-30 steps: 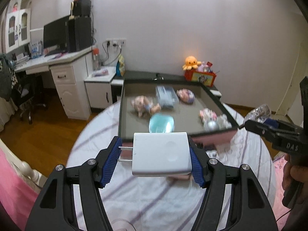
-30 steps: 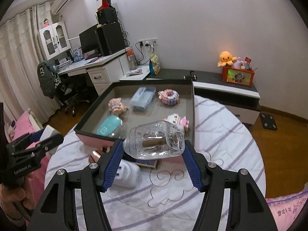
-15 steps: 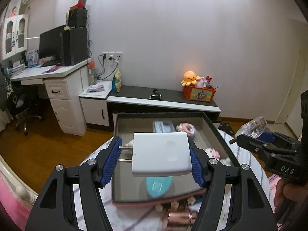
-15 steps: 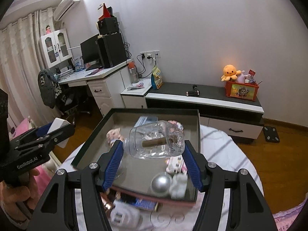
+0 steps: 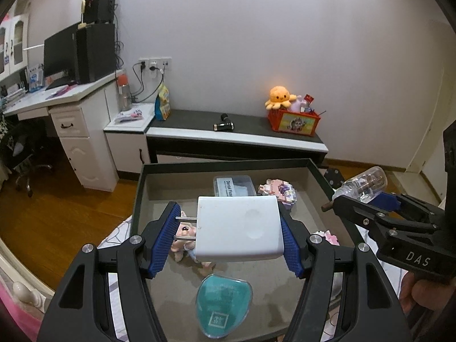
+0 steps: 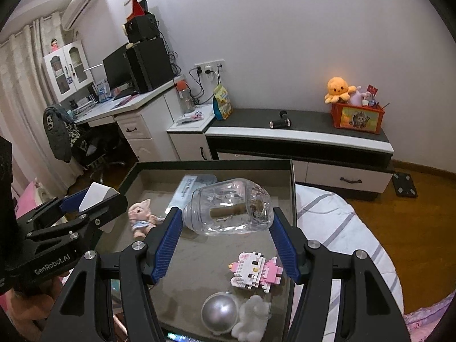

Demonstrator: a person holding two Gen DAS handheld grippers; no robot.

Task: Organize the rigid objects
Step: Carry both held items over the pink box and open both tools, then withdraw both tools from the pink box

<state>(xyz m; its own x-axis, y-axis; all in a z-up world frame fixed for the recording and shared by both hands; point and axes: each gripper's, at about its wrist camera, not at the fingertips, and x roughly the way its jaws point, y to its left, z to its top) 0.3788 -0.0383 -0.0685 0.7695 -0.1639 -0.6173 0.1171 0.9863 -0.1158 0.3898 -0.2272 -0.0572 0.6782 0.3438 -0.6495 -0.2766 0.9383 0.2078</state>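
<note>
My left gripper (image 5: 228, 239) is shut on a white plug adapter (image 5: 239, 228) and holds it above the dark tray (image 5: 136, 193). My right gripper (image 6: 226, 235) is shut on a clear plastic bottle (image 6: 228, 206) with a cork roll inside, also held above the tray (image 6: 293, 199). In the tray lie a teal case (image 5: 223, 305), a pig doll (image 6: 139, 216), a dental floss box (image 5: 233, 185), a pink brick figure (image 6: 256, 269), a silver ball (image 6: 219, 312) and a white fluffy toy (image 6: 250, 319). The right gripper with the bottle also shows in the left wrist view (image 5: 367, 191).
The tray sits on a round table with a striped cloth (image 6: 342, 228). Behind stand a low black-and-white cabinet (image 6: 299, 142) with an orange toy box (image 6: 356, 116), and a white desk (image 5: 71, 108) with a monitor. Wooden floor lies around.
Both grippers have moved forward from the table's near side to above the tray, still holding the adapter and the bottle. The tray's contents now lie under and ahead of them.
</note>
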